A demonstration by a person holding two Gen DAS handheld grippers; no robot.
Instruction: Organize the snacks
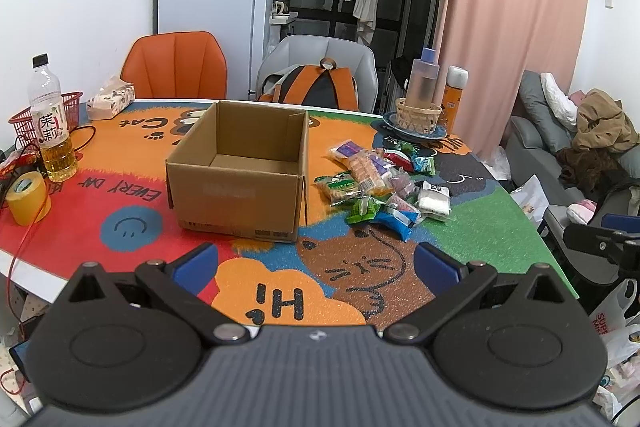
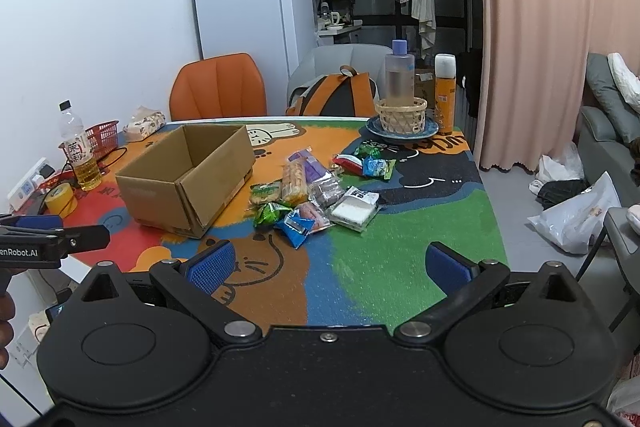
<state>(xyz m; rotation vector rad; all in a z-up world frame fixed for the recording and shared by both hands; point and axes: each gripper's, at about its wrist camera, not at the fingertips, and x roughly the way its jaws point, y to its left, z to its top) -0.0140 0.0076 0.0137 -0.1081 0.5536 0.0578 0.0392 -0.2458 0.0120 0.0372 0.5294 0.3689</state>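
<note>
An open, empty cardboard box (image 1: 240,171) stands on the colourful cat-print table mat (image 1: 280,291); it also shows in the right wrist view (image 2: 188,179). A pile of wrapped snacks (image 1: 380,187) lies just right of the box, also seen in the right wrist view (image 2: 316,191). My left gripper (image 1: 316,263) is open and empty, near the table's front edge, short of the box. My right gripper (image 2: 330,263) is open and empty, short of the snack pile.
A tea bottle (image 1: 52,123), yellow tape roll (image 1: 28,199), red basket (image 1: 44,115) and tissue pack (image 1: 112,101) stand at the left. A wicker basket with a bottle on a plate (image 2: 402,115) and an orange can (image 2: 445,95) stand at the back. Chairs stand behind the table.
</note>
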